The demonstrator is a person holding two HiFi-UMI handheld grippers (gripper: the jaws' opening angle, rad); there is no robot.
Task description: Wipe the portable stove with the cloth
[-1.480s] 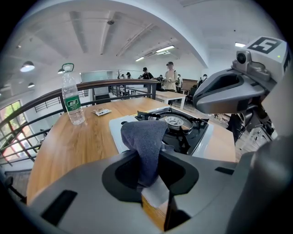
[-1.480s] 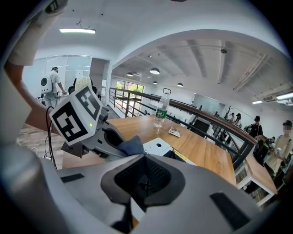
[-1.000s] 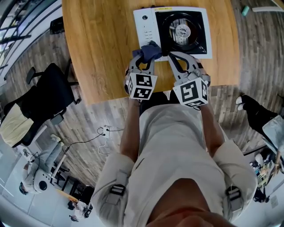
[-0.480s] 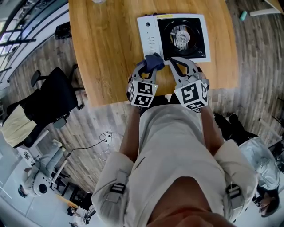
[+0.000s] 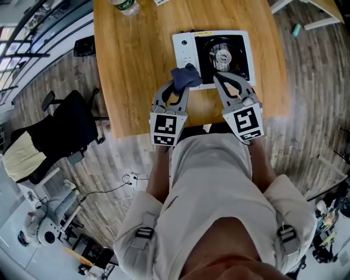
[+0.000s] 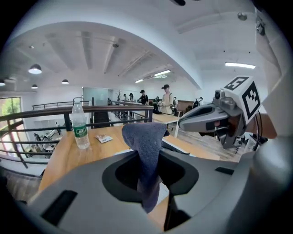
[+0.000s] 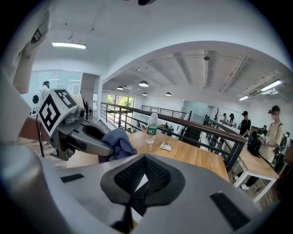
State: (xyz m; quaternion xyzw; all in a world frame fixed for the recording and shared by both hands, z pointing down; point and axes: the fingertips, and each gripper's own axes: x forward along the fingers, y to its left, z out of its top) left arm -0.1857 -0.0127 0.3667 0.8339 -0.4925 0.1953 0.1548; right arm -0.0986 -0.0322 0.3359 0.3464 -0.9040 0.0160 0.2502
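The portable stove [image 5: 210, 52], white with a black burner top, sits on the wooden table [image 5: 131, 71] ahead of both grippers. My left gripper [image 5: 181, 83] is shut on a dark blue cloth [image 5: 186, 76], held up over the stove's near left corner. In the left gripper view the cloth [image 6: 144, 137] hangs bunched between the jaws of my left gripper [image 6: 149, 171]. My right gripper [image 5: 219, 77] is shut and empty over the stove's near edge. In the right gripper view my right gripper [image 7: 143, 176] has closed jaws, and the cloth [image 7: 116, 142] shows at the left.
A plastic water bottle [image 5: 124, 6] stands at the table's far left, with a small card [image 6: 103, 138] near it. A black office chair [image 5: 60, 131] stands left of the table. A railing [image 7: 206, 128] runs behind the table. The table's near edge is just below the grippers.
Both grippers have risen from the stove's near edge, the left one carrying the cloth up with it. The bottle has come into the head view.
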